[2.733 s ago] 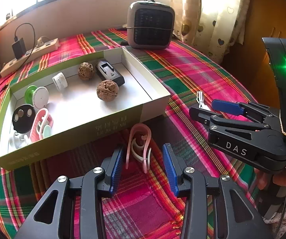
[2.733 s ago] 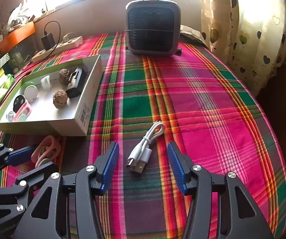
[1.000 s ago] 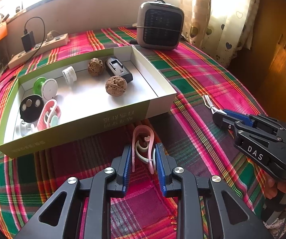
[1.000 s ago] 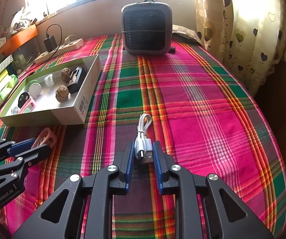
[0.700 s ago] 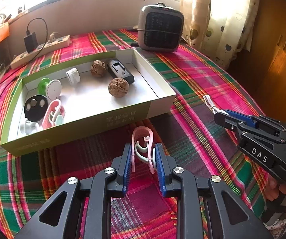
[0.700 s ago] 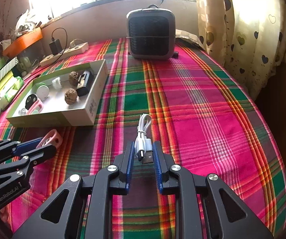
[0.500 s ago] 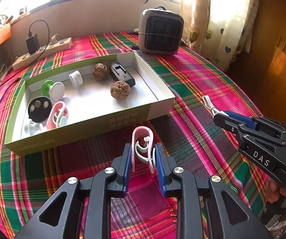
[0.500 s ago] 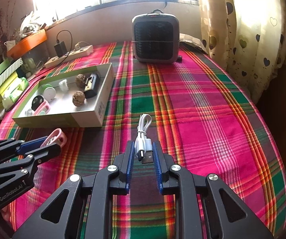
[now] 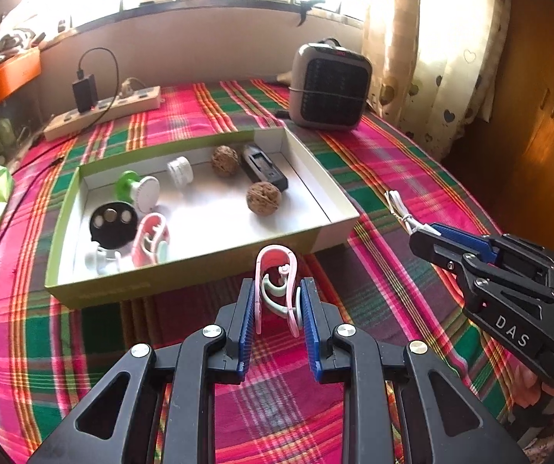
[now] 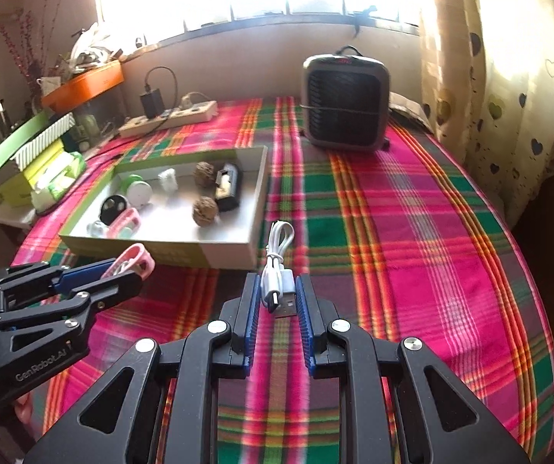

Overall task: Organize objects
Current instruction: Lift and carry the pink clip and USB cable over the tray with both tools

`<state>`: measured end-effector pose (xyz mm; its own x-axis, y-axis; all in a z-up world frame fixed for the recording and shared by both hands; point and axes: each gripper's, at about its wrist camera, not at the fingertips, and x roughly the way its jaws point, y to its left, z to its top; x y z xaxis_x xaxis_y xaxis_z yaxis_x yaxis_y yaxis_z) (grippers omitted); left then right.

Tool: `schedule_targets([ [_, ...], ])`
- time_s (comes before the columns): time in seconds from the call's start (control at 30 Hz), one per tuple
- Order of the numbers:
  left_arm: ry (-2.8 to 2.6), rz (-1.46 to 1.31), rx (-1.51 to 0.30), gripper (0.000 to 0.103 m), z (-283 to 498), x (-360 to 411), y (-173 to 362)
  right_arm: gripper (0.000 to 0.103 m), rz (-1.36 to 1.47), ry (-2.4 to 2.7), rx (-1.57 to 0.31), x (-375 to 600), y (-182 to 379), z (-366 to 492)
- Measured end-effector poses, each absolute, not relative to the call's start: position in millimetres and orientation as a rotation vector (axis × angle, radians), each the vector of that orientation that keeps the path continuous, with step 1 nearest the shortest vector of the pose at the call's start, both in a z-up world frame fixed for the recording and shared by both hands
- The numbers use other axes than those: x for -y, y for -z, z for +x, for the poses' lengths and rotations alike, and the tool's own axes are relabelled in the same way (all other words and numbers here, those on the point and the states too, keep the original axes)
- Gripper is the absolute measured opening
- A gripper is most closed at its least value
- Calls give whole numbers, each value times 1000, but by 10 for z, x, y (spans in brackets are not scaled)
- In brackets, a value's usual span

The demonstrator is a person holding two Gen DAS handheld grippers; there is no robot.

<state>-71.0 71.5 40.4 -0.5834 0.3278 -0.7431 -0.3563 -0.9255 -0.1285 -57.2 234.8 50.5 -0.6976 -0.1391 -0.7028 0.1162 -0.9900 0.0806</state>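
Observation:
My left gripper (image 9: 277,309) is shut on a pink clip (image 9: 277,274) and holds it above the plaid cloth, just in front of the open green-and-white box (image 9: 331,193). My right gripper (image 10: 277,301) is shut on a coiled white USB cable (image 10: 277,270), lifted to the right of the box (image 10: 259,193). The right gripper also shows at the right of the left wrist view (image 9: 427,237), and the left gripper at the left of the right wrist view (image 10: 122,270). The box holds two walnuts (image 9: 263,198), a black charger (image 9: 265,168), another pink clip (image 9: 149,237) and several small round items.
A grey fan heater (image 9: 329,87) stands at the back of the table. A power strip with a plugged black adapter (image 9: 103,110) lies at the back left. Green boxes and tissues (image 10: 41,162) sit at the left edge. A curtain (image 10: 508,77) hangs at the right.
Both grippers closed on their objects, the left on the pink clip, the right on the cable, and have since risen, so the table and box look farther away.

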Motion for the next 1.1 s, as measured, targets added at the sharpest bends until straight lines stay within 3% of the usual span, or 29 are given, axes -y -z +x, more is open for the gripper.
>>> schedule_targets([
  [1.1,-2586,-1198,27,21,-1228,-190,-399,20,1117,2615,-31,-1708,-553,-1243],
])
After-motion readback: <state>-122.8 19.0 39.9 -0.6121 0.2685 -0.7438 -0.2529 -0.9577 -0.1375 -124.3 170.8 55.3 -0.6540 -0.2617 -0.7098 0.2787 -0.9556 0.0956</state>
